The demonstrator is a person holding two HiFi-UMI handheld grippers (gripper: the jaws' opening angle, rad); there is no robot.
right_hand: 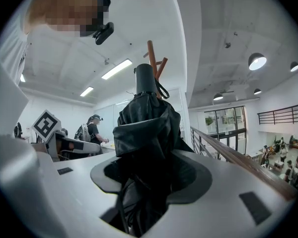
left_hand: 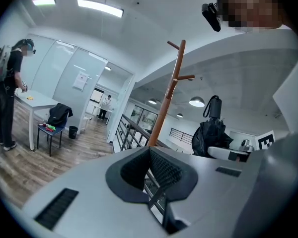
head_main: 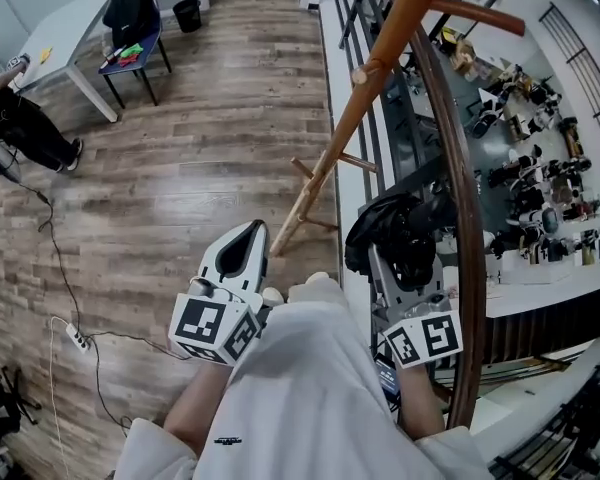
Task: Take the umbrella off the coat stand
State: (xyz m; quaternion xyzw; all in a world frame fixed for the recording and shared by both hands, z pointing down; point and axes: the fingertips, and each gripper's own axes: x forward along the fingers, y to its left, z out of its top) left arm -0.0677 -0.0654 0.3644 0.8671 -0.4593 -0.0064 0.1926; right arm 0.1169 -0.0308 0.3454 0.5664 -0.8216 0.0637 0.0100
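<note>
A black folded umbrella (head_main: pixel 395 230) sits between the jaws of my right gripper (head_main: pixel 405 268), which is shut on its bunched fabric. In the right gripper view the umbrella (right_hand: pixel 146 128) stands upright and fills the right gripper (right_hand: pixel 151 182), its handle end on top. The wooden coat stand (head_main: pixel 375 78) rises just left of it. In the left gripper view the umbrella (left_hand: pixel 208 130) hangs clear to the right of the coat stand (left_hand: pixel 169 98), touching no peg. My left gripper (head_main: pixel 242 243) is shut and holds nothing, left of the stand's foot.
A curved wooden handrail (head_main: pixel 465 218) with metal bars runs along the right, with a lower floor beyond it. A white table (head_main: pixel 70 28), a chair with a black jacket (head_main: pixel 135 13) and a person (head_main: pixel 20 118) are at the far left. A power strip (head_main: pixel 77 338) lies on the floor.
</note>
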